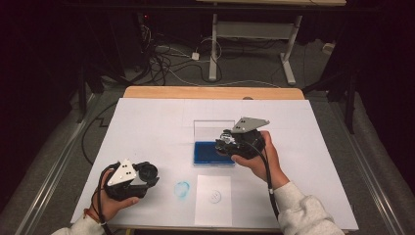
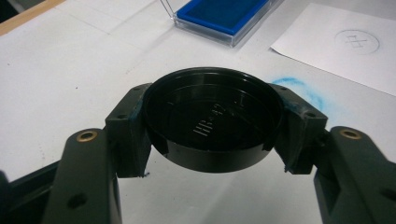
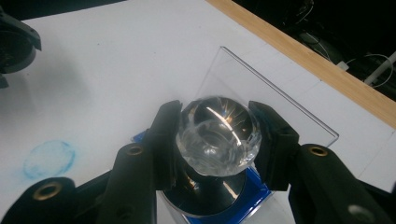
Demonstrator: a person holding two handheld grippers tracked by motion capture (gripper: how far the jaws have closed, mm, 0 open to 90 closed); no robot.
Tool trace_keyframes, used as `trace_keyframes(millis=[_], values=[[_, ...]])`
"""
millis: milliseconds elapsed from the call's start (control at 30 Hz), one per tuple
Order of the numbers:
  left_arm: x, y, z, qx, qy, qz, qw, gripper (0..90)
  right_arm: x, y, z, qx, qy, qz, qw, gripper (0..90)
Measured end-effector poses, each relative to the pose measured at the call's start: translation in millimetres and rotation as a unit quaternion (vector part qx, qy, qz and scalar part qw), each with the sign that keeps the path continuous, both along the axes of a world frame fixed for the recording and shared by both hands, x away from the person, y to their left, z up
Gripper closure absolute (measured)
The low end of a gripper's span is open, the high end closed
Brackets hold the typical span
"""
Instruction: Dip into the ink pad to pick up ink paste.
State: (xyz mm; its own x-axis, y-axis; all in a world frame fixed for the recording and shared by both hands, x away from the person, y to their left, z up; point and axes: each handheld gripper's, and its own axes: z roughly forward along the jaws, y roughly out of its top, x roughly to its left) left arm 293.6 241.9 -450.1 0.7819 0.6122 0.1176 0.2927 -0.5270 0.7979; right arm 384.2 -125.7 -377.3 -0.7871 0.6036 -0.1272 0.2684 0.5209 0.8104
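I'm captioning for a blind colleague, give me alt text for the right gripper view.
The right hand-held gripper clamps a clear faceted knob over a blue ink pad, whose clear lid stands open on the white table.

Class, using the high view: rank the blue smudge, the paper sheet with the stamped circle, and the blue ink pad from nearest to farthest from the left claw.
1. Blue smudge, just right of the left claw.
2. Paper sheet, farther right, at the table's near edge.
3. Ink pad, up and right, under the right claw.
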Motion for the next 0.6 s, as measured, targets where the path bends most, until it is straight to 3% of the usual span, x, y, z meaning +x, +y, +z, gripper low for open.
trace_keyframes(millis=[167, 600], values=[[-0.8, -1.4, -1.7, 0.003, 0.005, -0.001, 1.0000, 36.5, 4.7, 4.5, -3.7, 0.000, 0.013, 0.001, 0.9999, 57.0], [0.3, -1.1, -2.4, 0.005, 0.009, 0.001, 0.9999, 36.5, 19.4, 22.1, -9.3, -0.022, 0.007, 0.001, 0.9997, 57.0]])
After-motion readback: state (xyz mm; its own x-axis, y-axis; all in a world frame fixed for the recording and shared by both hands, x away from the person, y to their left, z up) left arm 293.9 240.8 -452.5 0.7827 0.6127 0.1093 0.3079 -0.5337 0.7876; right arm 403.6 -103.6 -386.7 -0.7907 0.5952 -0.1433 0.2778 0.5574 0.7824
